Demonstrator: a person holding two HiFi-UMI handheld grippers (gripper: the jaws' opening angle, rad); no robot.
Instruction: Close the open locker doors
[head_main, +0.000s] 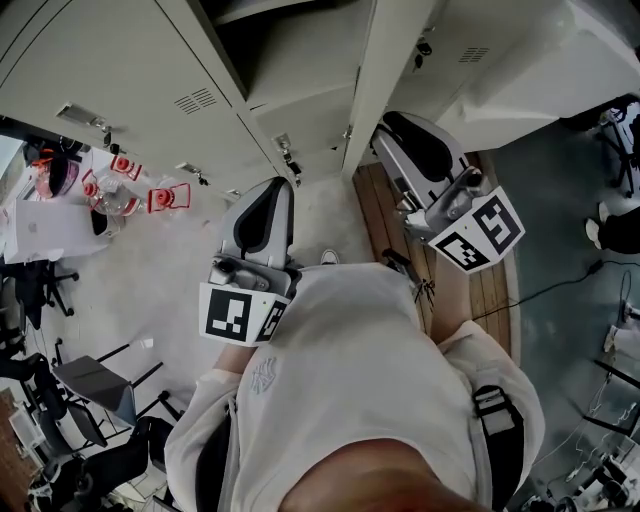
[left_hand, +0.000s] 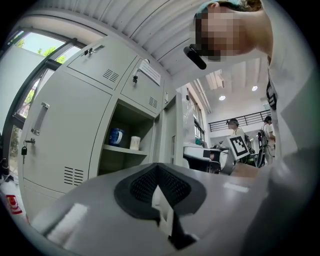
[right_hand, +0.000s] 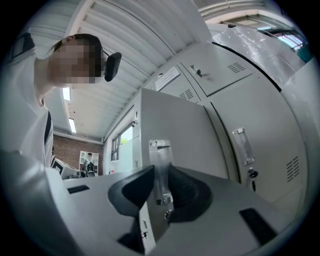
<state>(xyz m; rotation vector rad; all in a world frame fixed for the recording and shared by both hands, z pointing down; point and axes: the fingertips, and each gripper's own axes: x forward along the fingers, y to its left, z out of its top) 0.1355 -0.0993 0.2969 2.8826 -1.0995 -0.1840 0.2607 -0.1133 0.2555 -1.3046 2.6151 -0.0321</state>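
Progress: barely begun | locker door (head_main: 383, 70) stands wide open from the lockers (head_main: 120, 60), shelf and mug (left_hand: 115, 136) exposed | right gripper (right_hand: 160, 172) pinches the door's free edge | left gripper (left_hand: 157, 170) pressed together, empty, apart from the door | remaining: swing it shut; neighbouring doors look closed

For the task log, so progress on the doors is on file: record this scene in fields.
open compartment: open locker compartment, with a blue mug and a white cup on its shelf
open door: grey metal locker door, swung out
right gripper: tongs closed on that door's latch edge
left gripper: tongs together, nothing between them
task state: door not yet closed
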